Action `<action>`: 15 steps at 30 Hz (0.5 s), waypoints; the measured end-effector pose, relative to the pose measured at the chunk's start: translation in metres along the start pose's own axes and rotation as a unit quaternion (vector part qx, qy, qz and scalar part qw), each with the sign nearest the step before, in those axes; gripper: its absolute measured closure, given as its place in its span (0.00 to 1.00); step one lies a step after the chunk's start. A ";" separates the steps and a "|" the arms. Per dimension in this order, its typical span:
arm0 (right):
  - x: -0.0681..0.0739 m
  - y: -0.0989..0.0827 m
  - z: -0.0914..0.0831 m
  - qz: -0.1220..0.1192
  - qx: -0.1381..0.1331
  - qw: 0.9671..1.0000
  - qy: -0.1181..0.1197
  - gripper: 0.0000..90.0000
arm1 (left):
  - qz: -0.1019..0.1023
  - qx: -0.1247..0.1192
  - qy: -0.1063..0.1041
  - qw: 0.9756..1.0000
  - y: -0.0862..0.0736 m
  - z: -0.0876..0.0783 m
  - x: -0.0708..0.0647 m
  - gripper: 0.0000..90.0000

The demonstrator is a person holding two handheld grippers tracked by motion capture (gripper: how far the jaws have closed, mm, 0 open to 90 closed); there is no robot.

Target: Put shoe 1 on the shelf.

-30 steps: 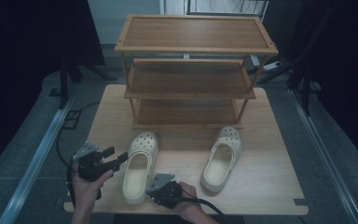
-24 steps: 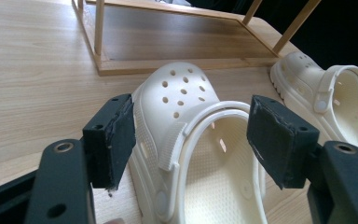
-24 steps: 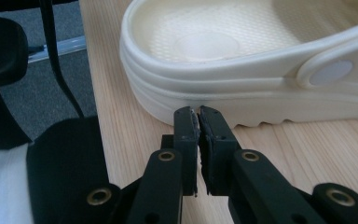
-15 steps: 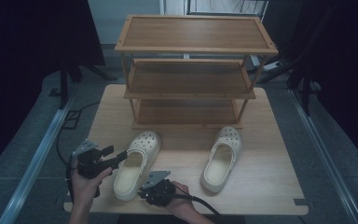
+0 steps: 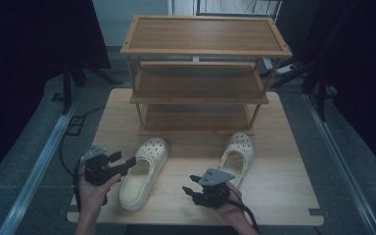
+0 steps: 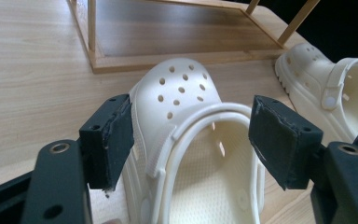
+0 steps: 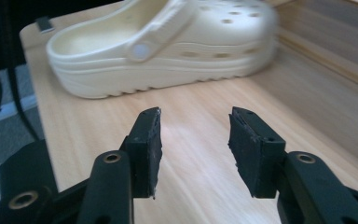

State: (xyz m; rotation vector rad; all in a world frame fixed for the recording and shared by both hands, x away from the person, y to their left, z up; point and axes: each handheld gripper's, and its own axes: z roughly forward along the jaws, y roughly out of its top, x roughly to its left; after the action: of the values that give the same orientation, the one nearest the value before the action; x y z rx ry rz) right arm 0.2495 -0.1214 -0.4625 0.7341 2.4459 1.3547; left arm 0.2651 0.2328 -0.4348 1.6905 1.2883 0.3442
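Left side of the table (image 5: 284, 147): the left gripper (image 5: 125, 163) is being held low at the heel end of the left clog (image 5: 142, 174), jaws spread wide. In the left gripper view the two pads are standing either side of the clog's (image 6: 196, 154) heel opening, the left pad just beside or touching the side wall, the right pad apart from it; nothing is being clamped yet. Judgement: the jaws are being straddled over the heel so the rim or strap can be pinched for a lift, likely toward the wooden shoe rack (image 5: 200, 73) behind.

The left clog is lying sole-down near the table's front left, toe angled toward the rack, heel toward the person. It is being seen as cream-white moulded foam, with a perforated toe cap, a heel strap swung forward over the opening, and a thick ridged sole.

Right side: the right gripper (image 5: 192, 192) is being held near the front edge, between the two clogs, released and carrying nothing; in its own view bare tabletop is lying between the pads, the left clog (image 7: 163, 46) beyond. Judgement: it is being kept in reserve.

The right clog (image 5: 237, 156) is resting well apart, toe near the rack's base.
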 end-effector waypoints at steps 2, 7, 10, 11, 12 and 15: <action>-0.009 -0.002 -0.009 0.008 -0.007 1.000 -0.008 0.58 | -0.003 0.001 0.003 1.000 -0.004 -0.001 0.000 0.35; -0.032 -0.007 -0.026 0.029 -0.018 0.999 -0.031 0.56 | 0.004 0.011 0.022 1.000 -0.013 -0.003 -0.001 0.35; -0.039 -0.008 -0.030 0.038 -0.021 0.998 -0.040 0.56 | 0.006 0.015 0.022 1.000 -0.017 -0.003 -0.003 0.35; -0.042 -0.008 -0.032 0.041 -0.023 0.998 -0.043 0.56 | 0.007 0.017 0.022 1.000 -0.018 -0.003 -0.003 0.35; -0.042 -0.008 -0.032 0.041 -0.023 0.998 -0.043 0.56 | 0.007 0.017 0.022 1.000 -0.018 -0.003 -0.003 0.35; -0.048 -0.007 -0.033 0.047 -0.026 0.997 -0.048 0.56 | 0.012 0.028 0.033 0.999 -0.023 0.002 -0.002 0.35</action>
State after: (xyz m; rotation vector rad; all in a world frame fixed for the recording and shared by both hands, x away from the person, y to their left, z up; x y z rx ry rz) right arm 0.2727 -0.1739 -0.4520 0.8908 2.3200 1.3767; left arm 0.2522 0.2298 -0.4532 1.7564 1.3384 0.3834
